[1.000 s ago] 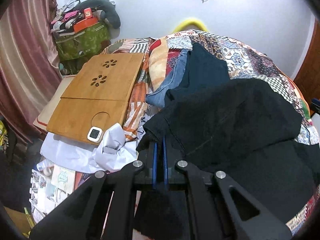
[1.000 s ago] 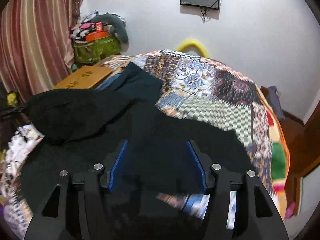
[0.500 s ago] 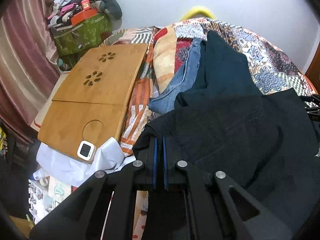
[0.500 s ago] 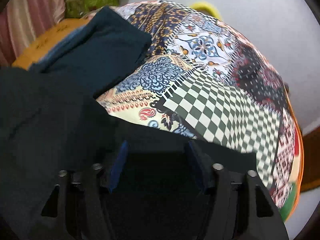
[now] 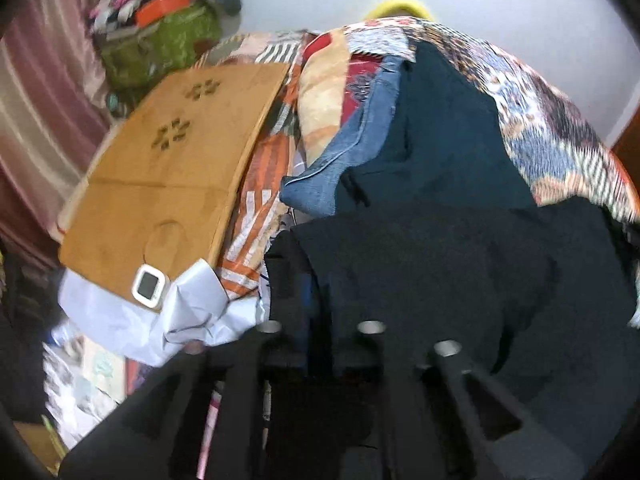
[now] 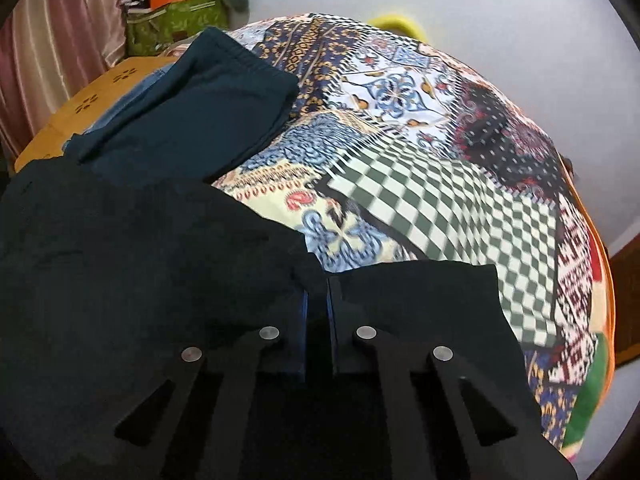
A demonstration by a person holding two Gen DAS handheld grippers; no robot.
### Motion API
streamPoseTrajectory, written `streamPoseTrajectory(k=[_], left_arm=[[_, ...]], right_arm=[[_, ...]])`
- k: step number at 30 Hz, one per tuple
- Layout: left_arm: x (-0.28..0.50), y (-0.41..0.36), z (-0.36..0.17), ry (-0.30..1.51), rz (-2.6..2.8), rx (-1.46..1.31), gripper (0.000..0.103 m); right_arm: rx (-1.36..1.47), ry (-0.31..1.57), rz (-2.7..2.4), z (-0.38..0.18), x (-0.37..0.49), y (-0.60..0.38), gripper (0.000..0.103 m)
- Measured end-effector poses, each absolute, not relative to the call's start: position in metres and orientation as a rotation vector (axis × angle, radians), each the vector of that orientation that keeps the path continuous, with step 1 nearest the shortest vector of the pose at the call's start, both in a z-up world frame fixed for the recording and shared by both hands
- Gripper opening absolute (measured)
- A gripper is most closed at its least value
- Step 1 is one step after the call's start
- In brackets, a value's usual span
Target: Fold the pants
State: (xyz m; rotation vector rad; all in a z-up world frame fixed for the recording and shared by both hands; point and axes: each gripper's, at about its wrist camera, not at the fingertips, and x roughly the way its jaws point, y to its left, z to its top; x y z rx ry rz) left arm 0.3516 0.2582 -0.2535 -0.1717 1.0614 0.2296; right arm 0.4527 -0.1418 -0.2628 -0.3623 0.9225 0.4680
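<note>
The black pants (image 6: 132,264) lie on the patchwork bedspread (image 6: 440,184), at the near edge of the bed, with their bulk toward the near left corner. One part is already laid over another there, so I judge that a fold is under way and not yet finished. The cloth looks soft, limp and rather light; it will sag and wrinkle where it is not supported, and it will not keep a shape alone. It does not look slippery. The best places to take it are the hems and the outer corners, with both layers pinched together, so that the fold line stays straight when it is carried.

The right gripper (image 6: 318,304) has its blue pads (image 6: 303,320) almost together, with only a narrow gap, and black cloth sits between them at the far edge of the pants. The left gripper (image 5: 316,304) is at the left edge of the pants (image 5: 420,280); this view is blurred and dark, the fingers seem close together with cloth around them, but I cannot tell surely if they clamp it.

Just beyond the black pants lies a folded dark teal garment (image 6: 192,108) on top of blue jeans (image 5: 344,152). A bamboo lap desk (image 5: 172,176) stands at the left side of the bed.
</note>
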Motion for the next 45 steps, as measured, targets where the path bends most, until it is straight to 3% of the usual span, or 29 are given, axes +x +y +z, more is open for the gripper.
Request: streamPoseTrajectory(k=[1, 2, 3, 9, 11, 13, 16, 30, 37, 45], left_arm=[[0.355, 0.267, -0.255, 1.071, 0.235, -0.22, 0.059], [0.358, 0.274, -0.257, 1.073, 0.248, -0.257, 0.069], [0.362, 0.281, -0.26, 1.071, 0.26, -0.29, 0.073], [0.401, 0.297, -0.296, 1.162, 0.232, -0.441, 0.073], [0.412, 0.294, -0.307, 1.198, 0.208, -0.458, 0.064], [0.418, 0.288, -0.315, 1.227, 0.206, -0.439, 0.023], [0.416, 0.278, -0.306, 1.194, 0.212, -0.359, 0.012], [0.289, 0.236, -0.16, 0.885, 0.103, -0.12, 0.006], [0.226, 0.228, -0.17, 0.9, 0.131, -0.106, 0.005], [0.176, 0.243, -0.211, 0.982, 0.171, -0.165, 0.005]], right_arm=[[-0.349, 0.922, 0.456, -0.261, 0.451, -0.148, 0.007], [-0.336, 0.922, 0.453, -0.259, 0.45, -0.152, 0.007], [-0.323, 0.918, 0.449, -0.256, 0.448, -0.157, 0.007], [-0.302, 0.916, 0.45, -0.254, 0.44, -0.165, 0.007], [-0.305, 0.916, 0.448, -0.255, 0.439, -0.164, 0.007], [-0.289, 0.914, 0.447, -0.255, 0.438, -0.165, 0.007], [-0.257, 0.907, 0.449, -0.248, 0.436, -0.168, 0.007], [-0.169, 0.753, 0.447, -0.157, 0.335, -0.206, 0.006], [-0.166, 0.734, 0.496, -0.149, 0.265, -0.214, 0.006], [-0.123, 0.794, 0.527, -0.178, 0.205, -0.216, 0.006]])
